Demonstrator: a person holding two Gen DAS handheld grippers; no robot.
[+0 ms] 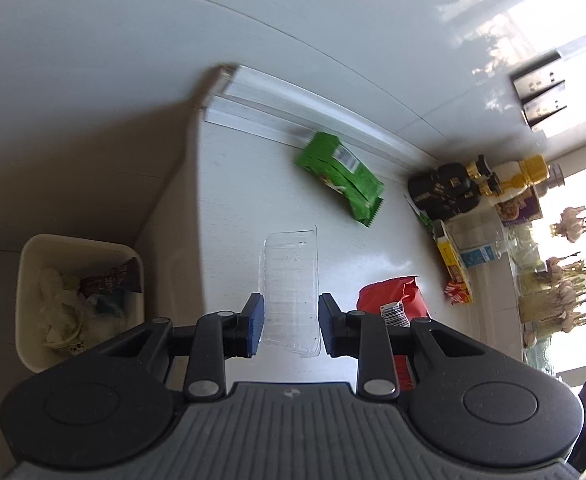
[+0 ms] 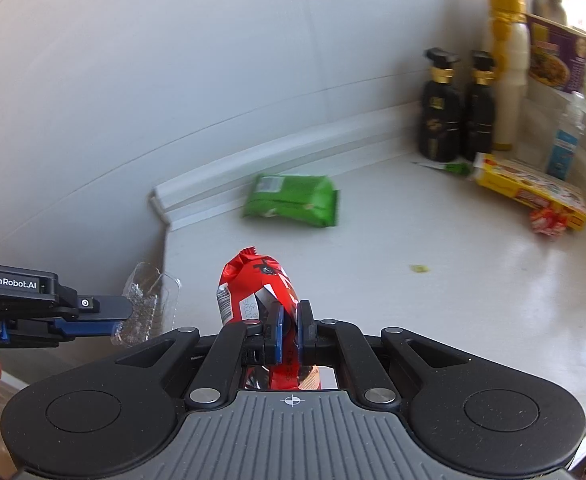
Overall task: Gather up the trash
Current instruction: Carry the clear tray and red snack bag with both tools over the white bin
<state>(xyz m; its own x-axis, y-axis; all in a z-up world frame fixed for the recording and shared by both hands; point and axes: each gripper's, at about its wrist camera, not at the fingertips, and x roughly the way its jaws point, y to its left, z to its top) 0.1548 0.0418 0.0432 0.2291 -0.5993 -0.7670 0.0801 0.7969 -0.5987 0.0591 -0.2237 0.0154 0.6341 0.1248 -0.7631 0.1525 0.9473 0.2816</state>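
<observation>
Right wrist: red wrapper point(image 2: 253, 292) half behind tool point(image 2: 289, 330)

The tabletop point(image 2: 473, 280) is smooth, pale and glossy, throwing back window light. The wall point(image 2: 173, 60) behind it looks like smooth, slightly shiny white panel. The tray point(image 1: 291, 280) is thin clear plastic, ribbed and glossy. The red packet point(image 2: 253, 284) is crinkled shiny film with a paper-like barcode label; the green packet point(image 2: 293, 200) is smoother plastic film with a dull sheen. The left claw point(image 1: 289, 320) and right claw point(image 2: 289, 330) are matt black plastic with bright metal rivets, blue rubbery-looking pads point(image 1: 256, 320) and a ribbed grey housing. The bin point(image 1: 27, 280) is matt cream plastic. The dark bottles point(image 2: 439, 120) are glossy with gold-coloured collars. The yellow box point(image 2: 533, 192) looks like printed cardboard.
</observation>
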